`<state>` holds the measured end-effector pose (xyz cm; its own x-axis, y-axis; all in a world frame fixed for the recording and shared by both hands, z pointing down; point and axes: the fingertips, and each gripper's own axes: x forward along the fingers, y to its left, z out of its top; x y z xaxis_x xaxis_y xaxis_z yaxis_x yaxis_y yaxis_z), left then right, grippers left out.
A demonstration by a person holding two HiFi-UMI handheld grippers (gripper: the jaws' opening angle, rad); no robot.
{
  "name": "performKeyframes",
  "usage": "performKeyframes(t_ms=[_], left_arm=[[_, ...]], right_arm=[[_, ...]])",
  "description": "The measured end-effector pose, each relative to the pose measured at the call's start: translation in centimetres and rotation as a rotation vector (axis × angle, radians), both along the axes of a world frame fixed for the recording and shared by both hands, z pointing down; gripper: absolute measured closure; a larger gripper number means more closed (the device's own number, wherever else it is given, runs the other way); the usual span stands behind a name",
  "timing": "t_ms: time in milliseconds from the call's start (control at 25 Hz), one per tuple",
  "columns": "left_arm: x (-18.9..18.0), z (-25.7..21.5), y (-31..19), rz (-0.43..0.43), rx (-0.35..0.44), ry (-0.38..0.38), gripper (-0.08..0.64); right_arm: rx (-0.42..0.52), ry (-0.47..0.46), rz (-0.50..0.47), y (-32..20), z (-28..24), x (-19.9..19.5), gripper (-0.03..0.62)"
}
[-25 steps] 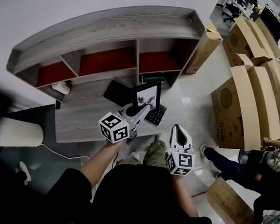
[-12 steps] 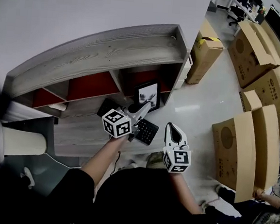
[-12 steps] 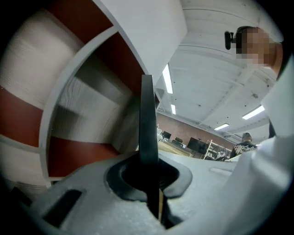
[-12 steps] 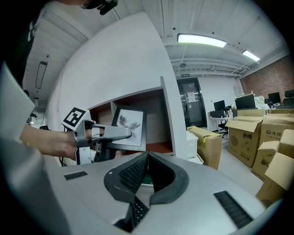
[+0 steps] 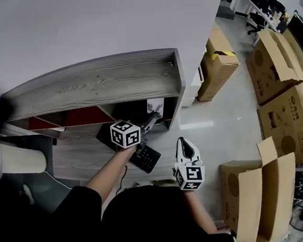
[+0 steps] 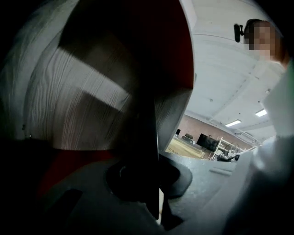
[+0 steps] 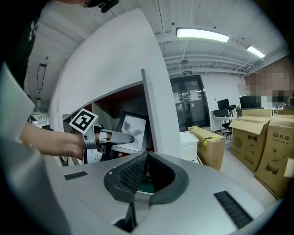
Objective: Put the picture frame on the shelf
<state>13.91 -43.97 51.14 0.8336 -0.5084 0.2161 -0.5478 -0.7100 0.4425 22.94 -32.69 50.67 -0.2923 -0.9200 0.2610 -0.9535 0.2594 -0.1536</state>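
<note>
At the open right-end compartment of the shelf (image 5: pixel 102 82), the picture frame (image 5: pixel 156 108) is held upright, pinched at its edge by the left gripper (image 5: pixel 150 122), apparently to be stood inside. The right gripper (image 5: pixel 185 145) is kept aside, jaws pressed together, empty.

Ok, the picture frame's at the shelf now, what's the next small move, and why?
Probably ease the picture frame down onto the shelf floor in the end compartment. The left gripper holds it inside that opening, and I can't tell that it rests on anything.
</note>
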Motion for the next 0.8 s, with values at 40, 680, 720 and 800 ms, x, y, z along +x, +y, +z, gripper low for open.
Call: performKeyframes(t_ms=[40,680,720,800], left_arm=[[0.3,0.2,-0.5,-0.001,-0.002,-0.004,0.535],[2.2,2.4,-4.3,0.002,-0.045,-0.017,0.534],[2.3,2.6,-4.4,0.001,-0.047,-0.02,0.534],[2.4,2.8,-4.5,-0.002,-0.045,-0.037,0.532]], right_arm=[[-0.001,-0.001,-0.004,-0.4,0.0,0.3,0.578],[0.0,0.003,-0.064,-4.3,0.1,2.7,0.578],[0.001,0.001,-0.063,-4.2,0.0,2.8,0.578],[0.011,-0.005,-0.058,-4.0,-0.4,3.2,0.578]])
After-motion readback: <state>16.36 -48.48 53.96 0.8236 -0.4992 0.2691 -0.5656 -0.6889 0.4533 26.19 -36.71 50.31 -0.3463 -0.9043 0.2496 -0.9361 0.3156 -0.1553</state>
